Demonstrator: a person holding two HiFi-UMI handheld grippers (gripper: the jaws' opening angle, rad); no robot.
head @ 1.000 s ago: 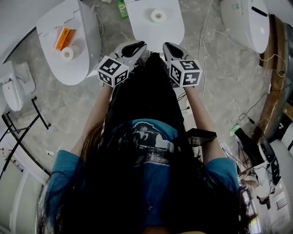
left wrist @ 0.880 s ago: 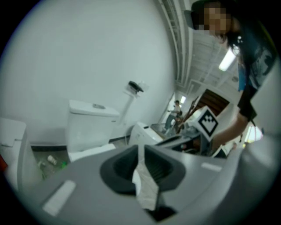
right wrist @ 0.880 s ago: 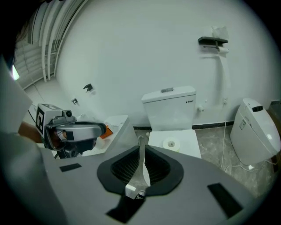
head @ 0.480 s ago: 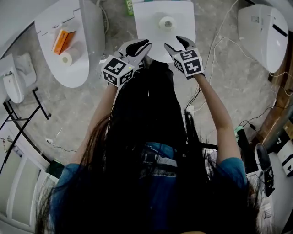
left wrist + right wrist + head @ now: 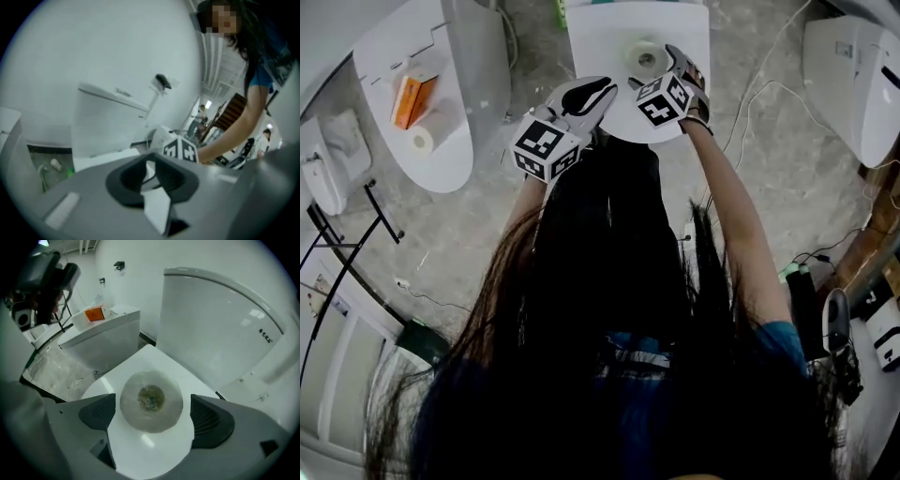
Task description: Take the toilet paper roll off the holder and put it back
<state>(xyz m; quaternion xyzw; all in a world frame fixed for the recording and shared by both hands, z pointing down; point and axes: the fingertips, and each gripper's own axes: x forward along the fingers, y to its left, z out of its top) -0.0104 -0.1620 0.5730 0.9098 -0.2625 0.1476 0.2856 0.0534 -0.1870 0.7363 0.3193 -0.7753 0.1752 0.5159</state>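
1. Toilet paper roll [image 5: 151, 399]: stands on end on the closed white toilet lid [image 5: 145, 451], core hole facing up. In the head view it sits at 12 o'clock, near the middle of the lid.

2. Right gripper [image 5: 153, 417]: points steeply down over the roll. Its jaws have just been opening and now stand wide, one dark pad at 9 o'clock of the roll and the other at 3 o'clock. The roll is between them. Neither pad touches the paper, and white lid shows on both sides.

3. Left gripper [image 5: 592, 94]: held at the near edge of the same lid, at 8 o'clock of the roll and apart from it. Its own view is soft. The jaws appear to be closed tip to tip with nothing gripped.

4. Marker cubes: the left cube [image 5: 546, 147] and the right cube [image 5: 664, 100] are both in plain sight in the head view.

5. Surroundings: a second toilet [image 5: 422, 56] stands at 10 o'clock of the head view. It carries an orange box [image 5: 405, 100] with a spare roll [image 5: 422, 140] just beside it. A third toilet [image 5: 862, 75] stands at 2 o'clock. Thin cables [image 5: 750, 84] trail over the grey floor [image 5: 769, 187] between the middle and third toilets.
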